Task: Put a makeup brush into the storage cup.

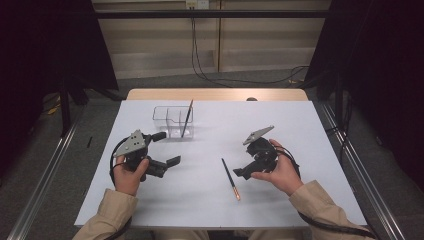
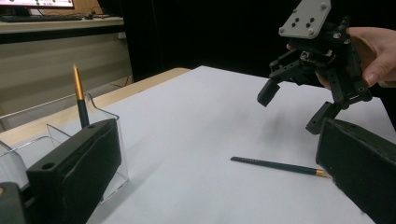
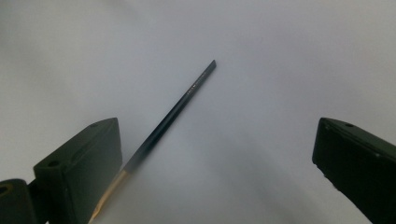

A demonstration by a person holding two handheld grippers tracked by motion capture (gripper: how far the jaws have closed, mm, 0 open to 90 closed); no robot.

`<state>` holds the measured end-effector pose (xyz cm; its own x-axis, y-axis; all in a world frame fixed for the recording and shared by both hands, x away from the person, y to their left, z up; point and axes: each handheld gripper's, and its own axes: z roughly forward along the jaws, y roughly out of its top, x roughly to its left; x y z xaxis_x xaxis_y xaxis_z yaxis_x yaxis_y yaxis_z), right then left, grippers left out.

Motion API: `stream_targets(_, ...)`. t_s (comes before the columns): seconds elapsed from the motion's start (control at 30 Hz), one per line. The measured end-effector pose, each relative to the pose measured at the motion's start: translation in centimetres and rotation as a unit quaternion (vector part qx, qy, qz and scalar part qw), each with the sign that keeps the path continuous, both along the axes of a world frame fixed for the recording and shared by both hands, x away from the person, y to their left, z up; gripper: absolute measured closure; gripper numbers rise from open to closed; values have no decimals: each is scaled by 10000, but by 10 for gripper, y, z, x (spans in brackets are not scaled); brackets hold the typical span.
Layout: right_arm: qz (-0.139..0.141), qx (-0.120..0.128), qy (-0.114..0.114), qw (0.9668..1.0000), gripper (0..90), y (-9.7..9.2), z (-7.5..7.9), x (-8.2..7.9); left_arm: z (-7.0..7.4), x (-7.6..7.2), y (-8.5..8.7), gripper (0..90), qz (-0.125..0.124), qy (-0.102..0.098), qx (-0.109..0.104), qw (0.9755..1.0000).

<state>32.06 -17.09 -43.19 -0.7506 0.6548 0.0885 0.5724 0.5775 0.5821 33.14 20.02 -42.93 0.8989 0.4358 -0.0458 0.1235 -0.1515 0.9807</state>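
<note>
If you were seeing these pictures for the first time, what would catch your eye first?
Probably the two open grippers, left gripper and right gripper, held above the white table. Between them a dark pencil lies flat, just beside the right gripper. Farther back, a clear holder has a second pencil leaning in it.

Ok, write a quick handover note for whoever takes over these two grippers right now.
Left gripper: open, holding nothing, beside the clear holder.
Right gripper: open, holding nothing, next to the loose pencil.
Done: one pencil leans in the holder.
Left: the loose pencil lies flat on the white table; it probably goes into the holder next, likely with the right gripper.
</note>
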Motion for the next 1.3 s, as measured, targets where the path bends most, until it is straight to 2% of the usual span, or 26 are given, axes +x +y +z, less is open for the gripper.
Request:
stream_targets(0.37, 146, -348, 172, 9991, 18, 10, 0, 2, 0, 0, 0, 0, 20, 10, -9, 10000)
stream_targets(0.8, 334, -618, 596, 9958, 62, 25, -7, 1, 0, -1, 2, 0, 44, -5, 28, 10000)
stream_targets(0.93, 347, -706, 656, 9947, 62, 29, -9, 1, 0, -2, 3, 0, 65, -2, 17, 10000)
stream_targets(1.07, 462, -840, 683, 9930, 89, 35, -12, 0, 0, -2, 5, 0, 105, -2, 38, 9999)
stream_targets(1.3, 631, -960, 803, 9901, 216, 40, -19, -1, 0, -3, 5, 0, 133, -1, 25, 9999)
